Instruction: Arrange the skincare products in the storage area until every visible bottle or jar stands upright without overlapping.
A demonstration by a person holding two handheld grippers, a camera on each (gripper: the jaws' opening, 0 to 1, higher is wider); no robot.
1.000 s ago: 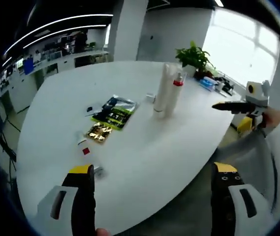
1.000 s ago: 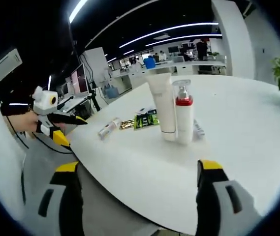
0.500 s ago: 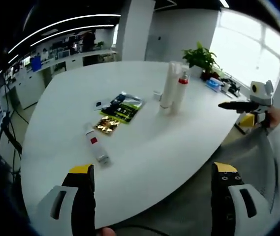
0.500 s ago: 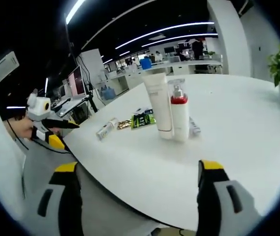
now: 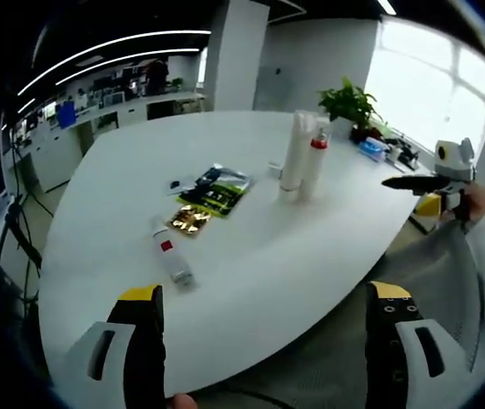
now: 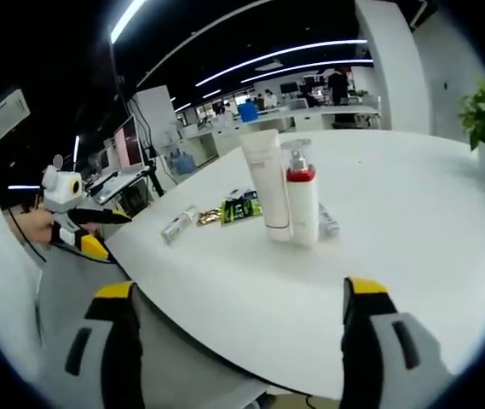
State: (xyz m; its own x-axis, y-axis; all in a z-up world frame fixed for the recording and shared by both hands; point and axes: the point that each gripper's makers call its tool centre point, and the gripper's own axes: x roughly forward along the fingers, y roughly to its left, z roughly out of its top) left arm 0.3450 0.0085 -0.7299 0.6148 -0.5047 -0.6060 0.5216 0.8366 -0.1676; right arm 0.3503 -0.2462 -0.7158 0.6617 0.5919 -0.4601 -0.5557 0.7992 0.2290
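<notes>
Two upright, one small tube left lying on the table.
The tall white tube (image 5: 294, 158) and red-collared white pump bottle (image 5: 314, 164) stood touching mid-table (image 5: 251, 273); the small white tube (image 5: 170, 254) lay flat, well apart. Left gripper (image 5: 263, 341) and right gripper (image 6: 238, 341) hung off the edge, fingers apart, empty.

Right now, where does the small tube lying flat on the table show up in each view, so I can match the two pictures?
Left gripper view: the lying tube is left of centre, on the near part of the white table, nearer the camera than the gold sachet.
Right gripper view: the same tube lies left of centre near the table's edge, left of the sachets.
Shared landmark: the upright pump bottle with the red collar, standing beside the tall white tube.
</notes>
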